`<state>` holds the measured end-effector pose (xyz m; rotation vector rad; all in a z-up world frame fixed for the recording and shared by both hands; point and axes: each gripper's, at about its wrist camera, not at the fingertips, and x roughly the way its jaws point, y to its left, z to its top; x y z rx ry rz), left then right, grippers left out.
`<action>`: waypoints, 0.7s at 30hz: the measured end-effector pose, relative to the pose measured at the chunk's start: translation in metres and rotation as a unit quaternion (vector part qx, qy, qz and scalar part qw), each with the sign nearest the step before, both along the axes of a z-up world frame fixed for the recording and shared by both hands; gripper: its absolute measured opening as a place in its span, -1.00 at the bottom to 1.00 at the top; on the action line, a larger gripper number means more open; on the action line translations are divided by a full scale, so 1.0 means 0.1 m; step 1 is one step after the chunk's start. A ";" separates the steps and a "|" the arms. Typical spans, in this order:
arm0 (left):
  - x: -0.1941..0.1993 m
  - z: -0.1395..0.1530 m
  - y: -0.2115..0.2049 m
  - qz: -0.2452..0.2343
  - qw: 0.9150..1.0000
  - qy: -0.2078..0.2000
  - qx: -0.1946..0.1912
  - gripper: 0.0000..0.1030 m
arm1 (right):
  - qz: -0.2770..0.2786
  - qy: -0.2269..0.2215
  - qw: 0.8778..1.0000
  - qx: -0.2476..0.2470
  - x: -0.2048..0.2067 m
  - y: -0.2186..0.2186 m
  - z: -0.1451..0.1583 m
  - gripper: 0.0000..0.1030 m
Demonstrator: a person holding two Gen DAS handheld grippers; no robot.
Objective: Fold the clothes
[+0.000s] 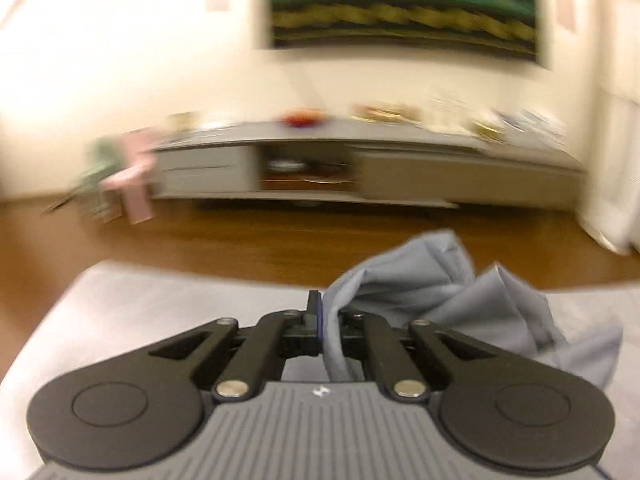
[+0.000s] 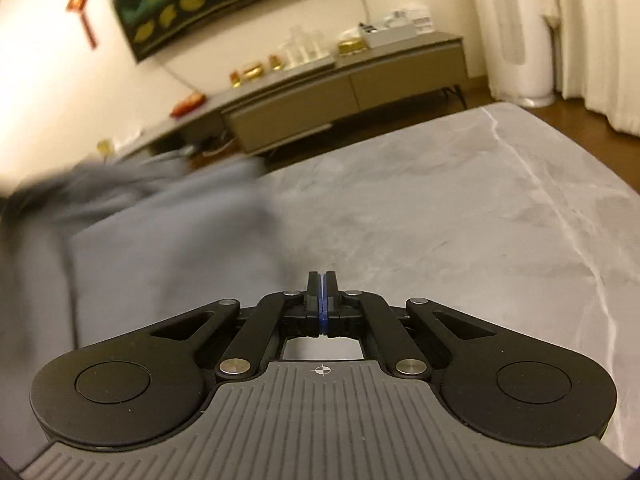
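the left gripper [image 1: 325, 314] fingers pinch the bunched grey-blue cotton garment [image 1: 420, 292]; the right gripper [image 2: 324, 300], fingers closed on nothing, has it spread to its left on the grey marbled surface [image 2: 460, 208].

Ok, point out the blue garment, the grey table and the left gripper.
blue garment [image 1: 420, 280]: left wrist view, bunched fold above the fingers.
grey table [image 2: 460, 208]: right wrist view, bare marbled top.
left gripper [image 1: 322, 320]: left wrist view, between its fingertips, shut on cloth.

Blue-grey garment [image 1: 432, 292] lies bunched and crumpled on the grey table [image 2: 440, 200].
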<state>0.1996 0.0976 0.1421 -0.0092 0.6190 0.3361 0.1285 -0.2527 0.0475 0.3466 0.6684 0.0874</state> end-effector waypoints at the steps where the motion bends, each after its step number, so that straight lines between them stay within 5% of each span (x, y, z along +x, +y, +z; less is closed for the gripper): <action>1: -0.21 -0.07 0.08 -0.007 1.000 0.019 -0.008 -0.97 | 0.000 0.002 1.000 0.008 -0.01 -0.01 0.01 -1.00; 3: -0.61 -0.22 0.15 -0.031 0.998 0.058 -0.015 -0.95 | 0.011 0.010 1.000 0.020 0.00 0.06 -0.03 -0.92; 5: -0.94 -0.32 0.13 -0.062 0.994 0.085 0.005 -0.88 | 0.033 0.024 0.999 0.030 0.02 0.16 -0.07 -0.60; 8: -1.24 -0.26 0.29 -0.069 0.996 0.059 0.010 -0.80 | 0.074 0.040 0.995 0.044 0.04 0.33 -0.13 0.08; 12: -1.37 -0.07 0.77 -0.012 0.997 -0.021 -0.070 -0.06 | 0.127 0.036 0.990 0.047 -0.06 0.56 -0.08 0.25; 17: -1.21 -0.21 1.48 0.055 0.987 -0.070 -0.136 0.03 | 0.166 0.021 0.985 0.045 -0.12 0.89 0.07 0.41; 19: -1.16 -0.38 1.70 0.086 0.983 -0.029 -0.159 -0.05 | 0.179 0.005 0.983 0.048 -0.17 1.02 0.20 0.41; 21: -1.05 -0.41 1.83 0.063 0.976 -0.019 -0.207 -0.05 | 0.204 -0.017 0.977 0.067 -0.20 1.16 0.34 0.41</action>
